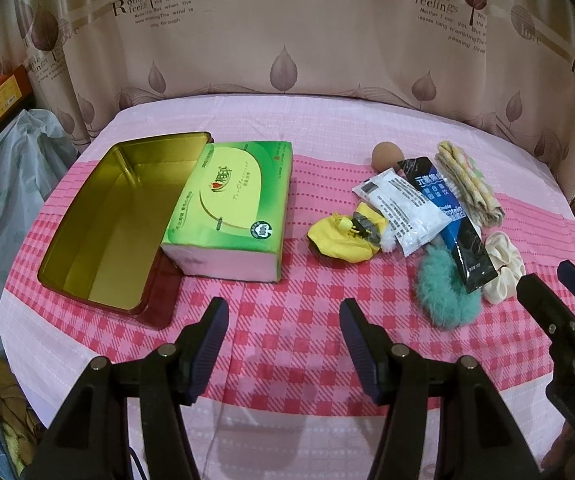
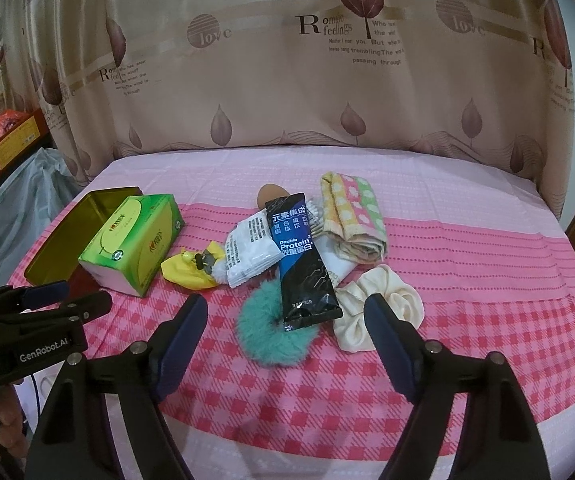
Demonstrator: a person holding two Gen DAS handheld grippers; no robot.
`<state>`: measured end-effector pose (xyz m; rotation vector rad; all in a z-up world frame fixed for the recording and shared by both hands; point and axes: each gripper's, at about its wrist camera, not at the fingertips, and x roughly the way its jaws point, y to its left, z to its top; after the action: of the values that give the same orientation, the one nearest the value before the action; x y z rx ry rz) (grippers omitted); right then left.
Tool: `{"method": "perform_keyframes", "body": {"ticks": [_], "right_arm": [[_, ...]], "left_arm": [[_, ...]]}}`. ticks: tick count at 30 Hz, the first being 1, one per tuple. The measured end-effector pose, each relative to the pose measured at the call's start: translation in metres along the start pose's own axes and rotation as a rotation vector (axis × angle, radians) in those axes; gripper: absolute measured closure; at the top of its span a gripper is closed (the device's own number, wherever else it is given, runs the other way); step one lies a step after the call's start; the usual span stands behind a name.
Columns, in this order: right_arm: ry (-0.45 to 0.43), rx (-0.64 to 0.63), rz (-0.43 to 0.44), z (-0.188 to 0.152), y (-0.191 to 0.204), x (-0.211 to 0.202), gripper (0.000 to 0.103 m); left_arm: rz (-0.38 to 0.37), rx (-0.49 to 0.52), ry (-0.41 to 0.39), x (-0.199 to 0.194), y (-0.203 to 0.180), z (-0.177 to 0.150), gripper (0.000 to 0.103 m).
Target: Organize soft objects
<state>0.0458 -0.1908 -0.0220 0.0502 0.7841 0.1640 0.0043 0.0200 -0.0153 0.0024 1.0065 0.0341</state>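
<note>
Hovering wide open and empty, the left gripper [image 1: 283, 344] and right gripper [image 2: 287, 340] have yet to begin sorting; the teal scrunchie [image 2: 275, 332] at twelve o'clock likely goes next into the tin [image 1: 99, 216] at ten o'clock.

The black left gripper with dark-blue finger pads [image 1: 284, 338] hovers low, jaws spread wide and holding nothing. The matching black right gripper [image 2: 285, 334] hovers alongside, equally agape.

Left: open gold metal tin [image 1: 99, 216] – green tissue box [image 1: 229, 204] leaning on its right rim.
Right: black protein sachet [image 2: 301, 260] atop teal fluffy scrunchie [image 2: 271, 332] – folded checked towel [image 2: 353, 216] behind.
</note>
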Motion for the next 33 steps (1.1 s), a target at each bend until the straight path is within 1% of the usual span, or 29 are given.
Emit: {"method": "perform_keyframes", "body": {"ticks": [13, 33], "right_arm": [[0.006, 0.005, -0.001, -0.001, -0.003, 0.002, 0.026], [0.032, 0.007, -0.015, -0.001, -0.012, 0.009, 0.027]], "left_arm": [[-0.001, -0.003, 0.002, 0.001, 0.001, -0.004, 0.044], [-0.003, -0.001, 0.027, 0.011, 0.002, -0.007, 0.044]]}}
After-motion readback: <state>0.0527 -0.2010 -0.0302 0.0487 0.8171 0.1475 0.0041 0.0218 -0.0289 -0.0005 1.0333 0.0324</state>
